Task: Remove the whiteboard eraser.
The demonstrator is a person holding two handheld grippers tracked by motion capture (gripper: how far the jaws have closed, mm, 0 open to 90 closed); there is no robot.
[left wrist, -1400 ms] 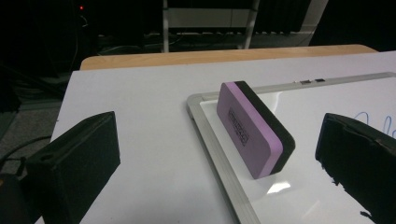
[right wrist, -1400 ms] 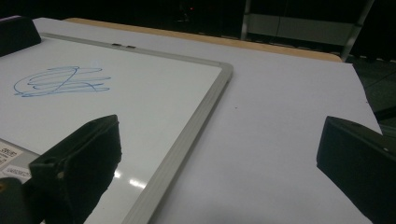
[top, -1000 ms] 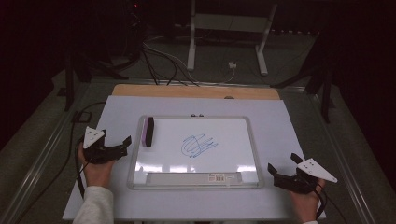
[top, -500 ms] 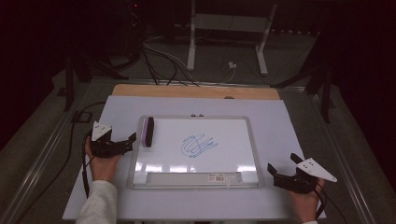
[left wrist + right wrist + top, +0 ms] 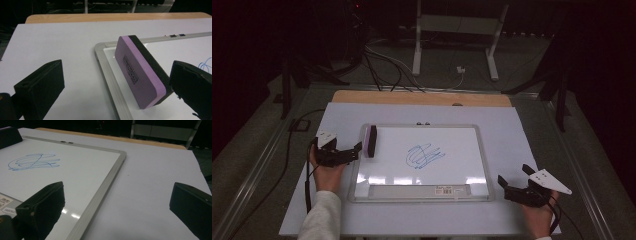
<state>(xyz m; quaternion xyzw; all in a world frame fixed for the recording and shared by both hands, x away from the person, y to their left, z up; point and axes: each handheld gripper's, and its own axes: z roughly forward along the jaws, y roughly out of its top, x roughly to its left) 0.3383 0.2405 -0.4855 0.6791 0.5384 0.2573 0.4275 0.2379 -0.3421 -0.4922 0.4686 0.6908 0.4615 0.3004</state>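
Left claw (image 5: 354, 150), high view: jaws spread, empty, held at the left edge of the whiteboard (image 5: 482, 150); the eraser (image 5: 370, 141) stands on edge just ahead of its tips, on the board's near-left corner. A blue scribble (image 5: 424, 156) lies well beyond the eraser, toward the right claw (image 5: 504, 186), which rests on the white bench (image 5: 512, 125) just outside the board's lower right corner, jaws likewise apart and holding nothing

Left claw view: left claw (image 5: 120, 85) wide open, one jaw over the bare bench (image 5: 55, 42), the other over the board surface. Between them, nearer the right-hand jaw, the eraser (image 5: 140, 75) stands with its purple face toward the open gap and its black felt toward that jaw; whether felt and jaw touch cannot be told. The board frame (image 5: 110, 75) runs under the gap

Right claw view: right claw (image 5: 117, 207) wide open and empty, straddling the frame (image 5: 105, 182); the scribble (image 5: 33, 161) lies far ahead on the left-jaw side
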